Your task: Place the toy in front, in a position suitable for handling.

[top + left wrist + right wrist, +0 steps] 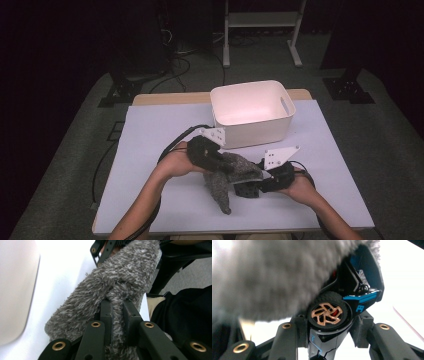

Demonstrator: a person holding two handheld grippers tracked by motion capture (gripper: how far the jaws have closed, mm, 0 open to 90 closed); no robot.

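Left tongs [117, 312]: clamped together on a fold of the grey fuzzy sock [117, 282]; in the left gripper view the fabric bulges up between the two black jaws and is pinched tight there.
Right tongs [329, 322]: clamped on a black toy car [352, 297] with blue trim; the jaws press its sides, and a wheel with a copper-coloured rim faces the camera in the right gripper view.
Sock: held above the surface [165, 125] between the two hands; in the high view its upper part drapes over the car at the right tongs [257, 182], while the rest hangs down toward the person.
Toy car: largely covered by the sock from above in the right gripper view, its blue-and-black body visible at the right of the fabric.
Left tongs in high view [227, 167]: come in from the left, touching the sock's upper part.
White bin [251, 112]: stands at the far side of the surface, just behind the hands.
Surface: pale cover, the hands at its near middle.
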